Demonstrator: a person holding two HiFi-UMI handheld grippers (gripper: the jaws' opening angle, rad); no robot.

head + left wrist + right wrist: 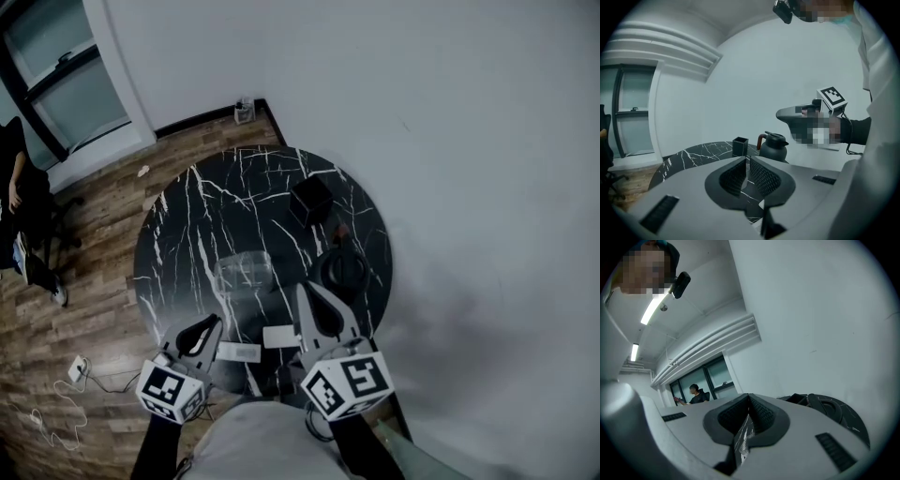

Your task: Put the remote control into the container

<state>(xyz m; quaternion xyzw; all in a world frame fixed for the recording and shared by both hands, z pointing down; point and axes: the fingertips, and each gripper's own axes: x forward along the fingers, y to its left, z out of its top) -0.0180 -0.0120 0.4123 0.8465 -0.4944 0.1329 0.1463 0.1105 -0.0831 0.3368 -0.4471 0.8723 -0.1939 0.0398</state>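
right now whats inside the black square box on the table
Nothing sticks up above the rim of the black box. Its open top shows only darkness; the walls hide the bottom, so something low inside cannot be ruled out.

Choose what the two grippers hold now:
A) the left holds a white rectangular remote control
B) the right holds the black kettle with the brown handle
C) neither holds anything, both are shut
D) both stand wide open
C: the left gripper and the right gripper each show their jaws closed together with nothing between them.

The right gripper point(749, 398) holds its fingers together, kettle point(830, 409) beyond.
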